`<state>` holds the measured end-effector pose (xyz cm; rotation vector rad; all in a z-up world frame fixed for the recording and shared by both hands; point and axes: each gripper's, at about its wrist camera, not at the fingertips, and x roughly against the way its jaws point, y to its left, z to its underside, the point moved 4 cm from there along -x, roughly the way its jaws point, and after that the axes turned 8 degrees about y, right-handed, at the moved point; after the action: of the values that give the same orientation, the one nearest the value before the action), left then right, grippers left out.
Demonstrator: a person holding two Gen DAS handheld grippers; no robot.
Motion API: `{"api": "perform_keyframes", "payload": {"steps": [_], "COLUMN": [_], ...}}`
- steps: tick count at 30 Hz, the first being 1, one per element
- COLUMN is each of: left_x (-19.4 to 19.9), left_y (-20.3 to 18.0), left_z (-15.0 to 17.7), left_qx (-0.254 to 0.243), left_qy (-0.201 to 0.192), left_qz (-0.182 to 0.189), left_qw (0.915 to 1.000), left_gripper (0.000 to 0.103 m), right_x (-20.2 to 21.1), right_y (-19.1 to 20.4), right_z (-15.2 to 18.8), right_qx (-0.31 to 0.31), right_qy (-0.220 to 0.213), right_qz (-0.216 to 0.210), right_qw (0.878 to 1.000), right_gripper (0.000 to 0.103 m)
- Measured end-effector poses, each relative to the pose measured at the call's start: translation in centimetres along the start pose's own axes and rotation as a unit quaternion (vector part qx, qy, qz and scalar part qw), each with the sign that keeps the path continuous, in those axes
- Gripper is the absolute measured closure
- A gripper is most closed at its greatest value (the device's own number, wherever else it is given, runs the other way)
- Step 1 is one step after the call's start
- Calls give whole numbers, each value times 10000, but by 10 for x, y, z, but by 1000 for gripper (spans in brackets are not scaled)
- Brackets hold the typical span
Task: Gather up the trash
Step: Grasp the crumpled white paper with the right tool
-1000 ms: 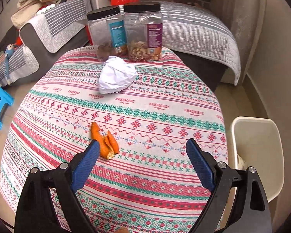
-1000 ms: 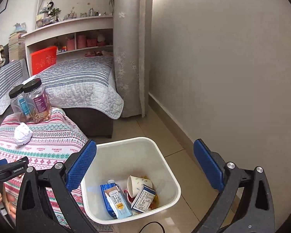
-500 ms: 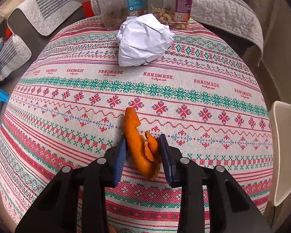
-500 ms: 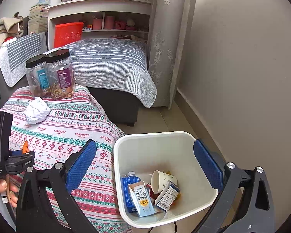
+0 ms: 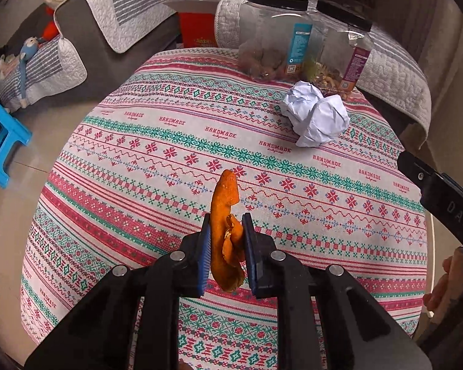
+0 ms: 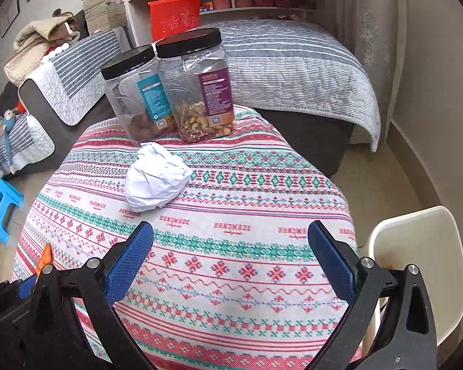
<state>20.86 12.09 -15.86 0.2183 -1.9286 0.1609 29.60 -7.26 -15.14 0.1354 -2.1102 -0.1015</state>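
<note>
Left claw (image 5: 225, 240) grips orange peel (image 5: 226, 231) | right claw (image 6: 231, 256) agape; paper ball (image 6: 156, 182), jars (image 6: 169, 86) ahead

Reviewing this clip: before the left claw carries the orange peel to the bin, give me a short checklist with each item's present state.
1. Left claw shut on the orange peel: ok, peel pinched between both blue pads.
2. Peel clear of the tablecloth: cannot tell, though it seems raised.
3. Peel held whole: ok, no pieces seen lying on the cloth.
4. Right claw free for the next item: ok, open and holding nothing.
5. Crumpled paper remaining: not ok, it lies on the table in front of the two nut jars.
6. White bin reachable: ok, beside the table's right edge; its contents are hidden.
</note>
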Motion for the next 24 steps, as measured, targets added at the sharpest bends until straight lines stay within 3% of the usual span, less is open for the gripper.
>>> {"api": "perform_keyframes", "payload": {"steps": [4,11,12,13,14,17,24], "left_x": [10,11,11,9,9,10,22], "left_y": [28,50,50,49,50,50,44], "left_z": [-17,-25,-26,-25,-25,-26,-24], "left_qx": [336,623,638,650,660,678,607], "left_qy": [-119,-91,-74,-53,-41,-72,-220], "left_qz": [19,220,253,284,309,316,319], "left_qw": [9994,9978,9976,9975,9973,9972,9974], "left_gripper": [84,83,83,83,83,83,83], "right_x": [-30,-77,-81,-83,-87,-79,-33], "right_y": [35,72,71,69,66,54,32], "right_z": [-26,-37,-36,-36,-34,-28,-8], "right_qx": [-289,-192,-235,-328,-424,-633,-477], "right_qy": [179,583,602,613,726,625,115], "right_qz": [-287,-175,-236,-333,-455,-729,-685], "right_qw": [9990,9980,9976,9970,9954,9934,9964], "right_gripper": [7,8,13,37,47,49,49]}}
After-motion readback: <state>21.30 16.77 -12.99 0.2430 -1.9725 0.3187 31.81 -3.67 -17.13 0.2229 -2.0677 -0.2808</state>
